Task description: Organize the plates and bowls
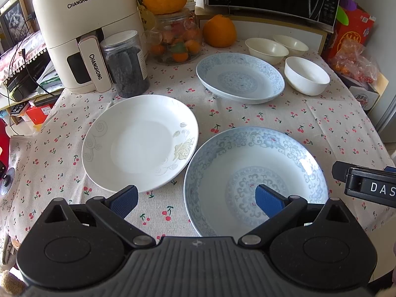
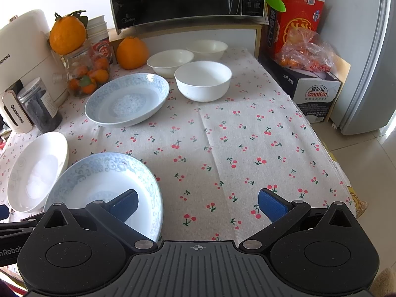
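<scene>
Left wrist view: the left gripper (image 1: pixel 196 199) gapes wide over the near blue-patterned porcelain plate (image 1: pixel 255 153); the right gripper (image 2: pixel 198 204), equally wide, holds nothing.

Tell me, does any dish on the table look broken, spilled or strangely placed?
Nothing stands out. The three plates, white, near blue and far blue, lie flat, apart and empty. The three bowls stand upright at the back. No cracks or spills show on the cloth.
</scene>
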`<state>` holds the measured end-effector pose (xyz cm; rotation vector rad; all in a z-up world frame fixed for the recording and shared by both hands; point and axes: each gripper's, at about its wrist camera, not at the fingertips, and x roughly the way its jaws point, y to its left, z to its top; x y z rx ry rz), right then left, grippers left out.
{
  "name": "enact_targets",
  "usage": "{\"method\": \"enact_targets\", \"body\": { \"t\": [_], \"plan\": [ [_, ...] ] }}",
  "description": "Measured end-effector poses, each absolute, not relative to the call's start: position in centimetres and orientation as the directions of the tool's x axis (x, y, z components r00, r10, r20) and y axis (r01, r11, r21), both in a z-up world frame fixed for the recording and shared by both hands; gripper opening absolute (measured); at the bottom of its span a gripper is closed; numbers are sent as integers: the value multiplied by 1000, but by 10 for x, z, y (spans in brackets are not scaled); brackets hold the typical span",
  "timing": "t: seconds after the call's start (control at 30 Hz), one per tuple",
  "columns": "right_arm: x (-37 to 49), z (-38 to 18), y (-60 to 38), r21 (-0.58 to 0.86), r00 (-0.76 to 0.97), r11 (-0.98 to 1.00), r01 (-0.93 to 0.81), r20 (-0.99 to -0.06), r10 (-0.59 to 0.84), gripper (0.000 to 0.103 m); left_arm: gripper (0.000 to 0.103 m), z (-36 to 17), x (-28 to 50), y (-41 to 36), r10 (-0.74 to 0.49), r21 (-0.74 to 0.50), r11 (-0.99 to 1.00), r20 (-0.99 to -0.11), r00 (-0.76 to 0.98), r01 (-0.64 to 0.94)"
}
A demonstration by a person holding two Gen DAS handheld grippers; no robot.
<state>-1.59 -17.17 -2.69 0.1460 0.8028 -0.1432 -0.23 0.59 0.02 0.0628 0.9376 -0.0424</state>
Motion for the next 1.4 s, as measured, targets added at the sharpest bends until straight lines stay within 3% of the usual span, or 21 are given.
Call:
{"method": "enact_targets", "body": {
  "t": [0.53,1.4],
  "plan": [
    [-12,-22,-174,102,686,976,191,-725,-58,103,101,3,2,8,-9,22,999,-801,598,45],
    [47,53,-188,222,773,973,63,-628,93,103,100,42,52,22,-87,-70,996,-744,662,53]
  ]
}}
